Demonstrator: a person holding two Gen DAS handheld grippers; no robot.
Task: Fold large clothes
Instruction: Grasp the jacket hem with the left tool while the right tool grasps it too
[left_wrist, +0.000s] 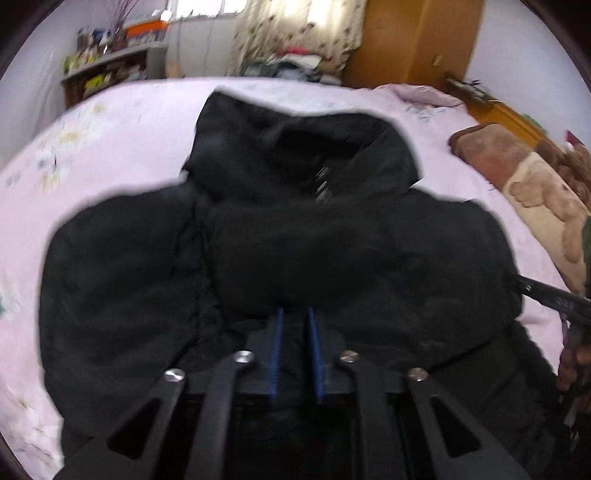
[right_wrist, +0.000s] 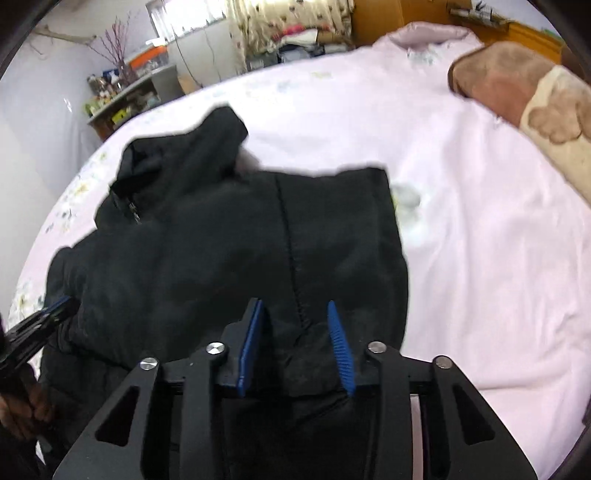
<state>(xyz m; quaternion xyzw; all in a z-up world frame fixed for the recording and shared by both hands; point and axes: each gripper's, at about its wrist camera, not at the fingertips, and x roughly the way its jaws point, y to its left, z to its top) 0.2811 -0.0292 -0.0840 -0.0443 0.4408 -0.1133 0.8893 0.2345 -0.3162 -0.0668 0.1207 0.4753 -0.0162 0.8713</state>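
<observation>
A black padded jacket (left_wrist: 295, 240) lies on a pink bed sheet (left_wrist: 110, 147), its hood (left_wrist: 295, 147) pointing away from me. In the left wrist view my left gripper (left_wrist: 295, 312) stands at the jacket's near edge. Its blue pads are close together with black fabric pinched between them. In the right wrist view the jacket (right_wrist: 221, 240) fills the middle. My right gripper (right_wrist: 295, 306) has a thick bunch of the near hem filling the space between its pads. Each gripper also shows at the other view's edge: the right gripper (left_wrist: 546, 295) and the left gripper (right_wrist: 55, 310).
A folded brown and cream blanket (right_wrist: 517, 88) lies at the bed's right side. Beyond the bed stand a cluttered shelf (left_wrist: 110, 70), a patterned curtain (left_wrist: 295, 33) and a wooden wardrobe (left_wrist: 417, 40). A person's hand (right_wrist: 22, 406) holds the left gripper.
</observation>
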